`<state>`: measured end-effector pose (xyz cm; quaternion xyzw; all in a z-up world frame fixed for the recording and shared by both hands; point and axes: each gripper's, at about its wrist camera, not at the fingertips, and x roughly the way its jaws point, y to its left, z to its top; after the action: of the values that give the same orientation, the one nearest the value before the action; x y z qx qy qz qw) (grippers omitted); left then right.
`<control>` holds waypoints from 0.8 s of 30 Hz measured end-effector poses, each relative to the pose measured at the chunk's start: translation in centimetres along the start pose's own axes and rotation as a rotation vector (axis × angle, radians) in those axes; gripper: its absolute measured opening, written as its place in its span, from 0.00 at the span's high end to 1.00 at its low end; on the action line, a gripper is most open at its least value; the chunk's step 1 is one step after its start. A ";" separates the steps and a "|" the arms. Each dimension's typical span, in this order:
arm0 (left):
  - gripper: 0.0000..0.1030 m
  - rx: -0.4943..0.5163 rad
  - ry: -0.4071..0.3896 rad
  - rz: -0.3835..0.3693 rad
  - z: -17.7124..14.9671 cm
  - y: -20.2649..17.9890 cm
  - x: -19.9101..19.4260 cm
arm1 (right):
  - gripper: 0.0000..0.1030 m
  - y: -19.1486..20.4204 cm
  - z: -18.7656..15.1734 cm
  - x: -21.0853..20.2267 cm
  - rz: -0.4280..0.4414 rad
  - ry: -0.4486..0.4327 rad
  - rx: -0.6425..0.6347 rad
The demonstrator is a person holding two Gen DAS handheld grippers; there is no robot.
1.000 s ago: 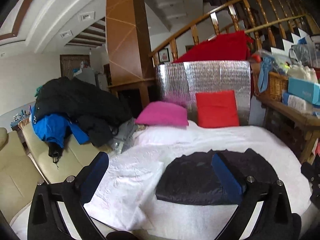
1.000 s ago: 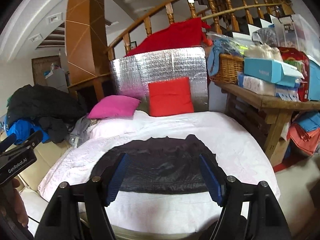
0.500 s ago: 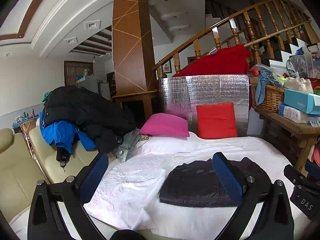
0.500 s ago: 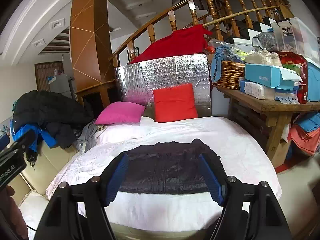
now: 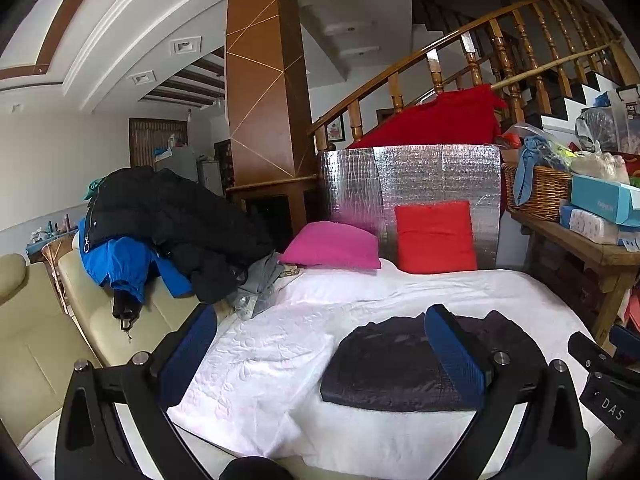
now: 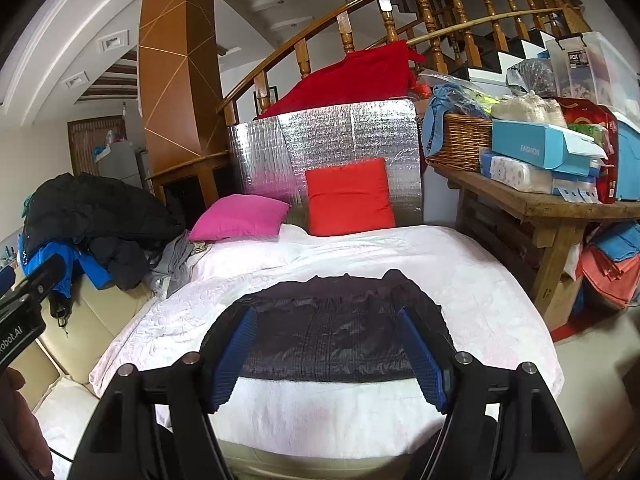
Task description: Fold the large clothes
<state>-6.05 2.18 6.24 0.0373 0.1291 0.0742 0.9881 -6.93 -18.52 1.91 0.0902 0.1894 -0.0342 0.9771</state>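
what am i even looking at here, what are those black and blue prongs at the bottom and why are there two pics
There is no robot here. A person holds a two-finger gripper in each hand, and each gripper carries a wide-angle camera looking forward along its fingers. One picture comes from the left gripper, the other from the right gripper. The blue parts are the finger pads on black arms. Both grippers are open and hold nothing. Ahead is a white bedspread with a dark garment lying flat on it, folded into a compact shape. At the back stand a pink cushion and a red cushion. To the left, a pile of jackets sits on a cream sofa.
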 end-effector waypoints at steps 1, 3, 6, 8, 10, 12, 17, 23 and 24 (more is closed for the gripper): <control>0.00 -0.001 0.001 0.001 0.0 0.1 0.0 | 0.26 0.0 0.0 0.0 0.000 0.000 0.001; 0.00 -0.001 0.001 0.002 0.0 0.0 0.0 | 0.26 -0.1 0.0 0.0 0.000 -0.002 0.003; 0.00 0.000 0.001 0.003 0.0 0.0 0.0 | 0.26 -0.2 0.1 0.0 0.000 -0.005 0.006; 0.00 0.003 0.002 0.001 0.0 0.0 -0.1 | 0.26 -0.1 0.0 0.0 -0.002 -0.005 0.006; 0.00 0.004 0.002 0.002 0.1 0.0 -0.1 | 0.26 -0.2 0.0 0.0 -0.002 -0.006 0.009; 0.00 0.003 0.004 0.001 0.0 -0.1 -0.1 | 0.26 -0.2 0.0 0.0 -0.003 -0.006 0.009; 0.00 0.001 0.010 0.004 0.0 0.0 0.0 | 0.26 -0.2 0.0 0.1 -0.004 -0.002 0.014; 0.00 -0.001 0.010 0.008 0.1 0.2 0.1 | 0.26 -0.2 0.0 0.2 -0.005 -0.001 0.014; 0.00 -0.002 0.010 0.008 0.1 0.2 0.1 | 0.26 -0.2 0.0 0.2 -0.005 -0.001 0.014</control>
<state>-5.99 2.38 6.32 0.0365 0.1339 0.0785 0.9872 -6.76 -18.71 1.86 0.0967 0.1889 -0.0378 0.9765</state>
